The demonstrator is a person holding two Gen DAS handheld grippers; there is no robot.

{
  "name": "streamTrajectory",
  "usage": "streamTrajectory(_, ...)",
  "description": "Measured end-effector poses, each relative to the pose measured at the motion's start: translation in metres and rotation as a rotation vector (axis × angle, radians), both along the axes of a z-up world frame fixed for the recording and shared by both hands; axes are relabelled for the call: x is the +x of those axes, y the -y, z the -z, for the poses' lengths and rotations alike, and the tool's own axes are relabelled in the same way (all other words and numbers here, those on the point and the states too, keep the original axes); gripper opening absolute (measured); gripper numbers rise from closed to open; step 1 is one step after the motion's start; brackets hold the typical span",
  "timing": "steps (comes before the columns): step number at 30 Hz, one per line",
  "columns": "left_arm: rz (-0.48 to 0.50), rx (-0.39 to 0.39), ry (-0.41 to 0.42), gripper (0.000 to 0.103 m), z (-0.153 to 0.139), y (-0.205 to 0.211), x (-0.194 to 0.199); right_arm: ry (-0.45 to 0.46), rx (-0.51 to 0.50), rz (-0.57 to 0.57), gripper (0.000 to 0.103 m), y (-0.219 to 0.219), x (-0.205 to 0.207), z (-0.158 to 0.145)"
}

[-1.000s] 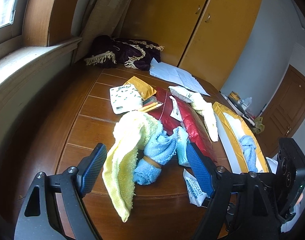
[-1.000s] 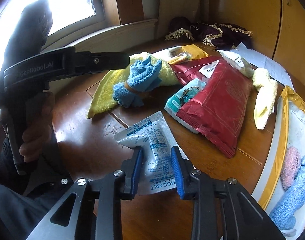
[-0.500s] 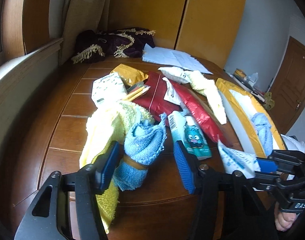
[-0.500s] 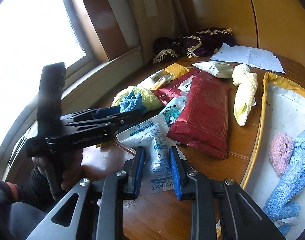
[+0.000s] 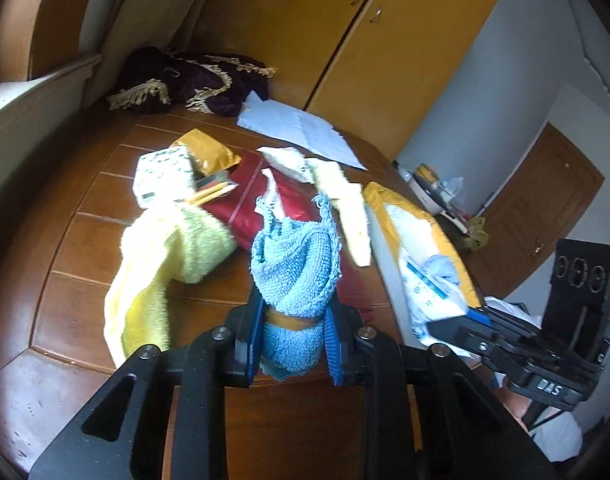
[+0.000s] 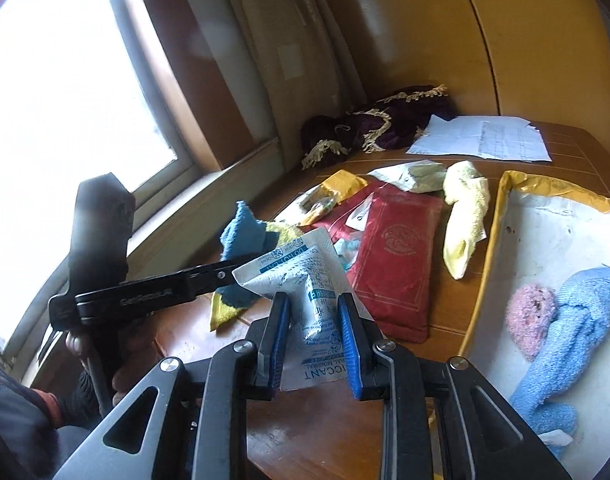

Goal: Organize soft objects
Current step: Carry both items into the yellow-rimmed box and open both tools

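the left wrist camera sits close behind its own fingers, looking down and forward across the wooden table (image 5: pixel 85 264) toward its far edge and the yellow cupboard (image 5: pixel 385 40). the right wrist camera looks the same way from nearer the table's right edge, angled toward the window (image 6: pixel 65 80). both views share the red pouch (image 5: pixel 249 200) (image 6: pixel 397 248), the papers (image 5: pixel 301 128) (image 6: pixel 481 138) and the fringed cloth (image 5: pixel 193 76) (image 6: pixel 381 120).

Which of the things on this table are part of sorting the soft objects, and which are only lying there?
Part of the job:
- rolled blue towel, in the left tongs
- desiccant pack, in the right tongs
- yellow towel
- pale yellow cloth
- blue towel and pink puff in the tray

Just lying about:
- red packet
- sheets of paper
- pencils
- fringed purple cloth
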State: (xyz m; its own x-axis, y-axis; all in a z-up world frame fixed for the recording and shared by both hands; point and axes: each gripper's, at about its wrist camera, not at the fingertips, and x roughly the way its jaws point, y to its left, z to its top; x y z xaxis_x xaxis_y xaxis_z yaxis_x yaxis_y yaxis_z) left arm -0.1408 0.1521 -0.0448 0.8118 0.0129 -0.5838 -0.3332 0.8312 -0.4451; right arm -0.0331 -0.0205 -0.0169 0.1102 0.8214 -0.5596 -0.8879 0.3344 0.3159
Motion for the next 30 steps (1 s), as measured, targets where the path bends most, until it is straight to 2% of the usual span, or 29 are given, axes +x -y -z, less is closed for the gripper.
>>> streamTrajectory(6, 0.098, -0.064, 0.059, 0.023, -0.03, 0.024, 0.047, -0.006, 0.051, 0.182, 0.026, 0.029, 0.043, -0.021)
streamTrajectory(9, 0.162, -0.061, 0.067, 0.023, -0.044, 0.04, 0.083, 0.007, 0.059, 0.29, 0.026, 0.044, 0.071, -0.034)
streamTrajectory(12, 0.206, -0.04, 0.045, 0.023, -0.053, 0.055, 0.124, -0.032, 0.043, 0.396, 0.026, 0.052, 0.11, -0.037)
streamTrajectory(17, 0.241, -0.027, -0.078, 0.023, -0.042, 0.074, 0.192, -0.09, -0.032, 0.541, 0.026, 0.056, 0.17, -0.025)
streamTrajectory(22, 0.234, 0.013, -0.179, 0.023, -0.017, 0.087, 0.238, -0.119, -0.113, 0.641, 0.026, 0.053, 0.21, 0.003)
streamTrajectory(25, 0.214, 0.02, -0.241, 0.023, 0.0, 0.089, 0.253, -0.185, -0.141, 0.659, 0.026, 0.051, 0.225, 0.022)
streamTrajectory(27, 0.208, 0.017, -0.269, 0.023, 0.009, 0.09, 0.257, -0.199, -0.153, 0.653, 0.026, 0.049, 0.226, 0.03)
streamTrajectory(30, 0.202, 0.036, -0.26, 0.023, 0.01, 0.093, 0.255, -0.201, -0.19, 0.666, 0.026, 0.048, 0.228, 0.038)
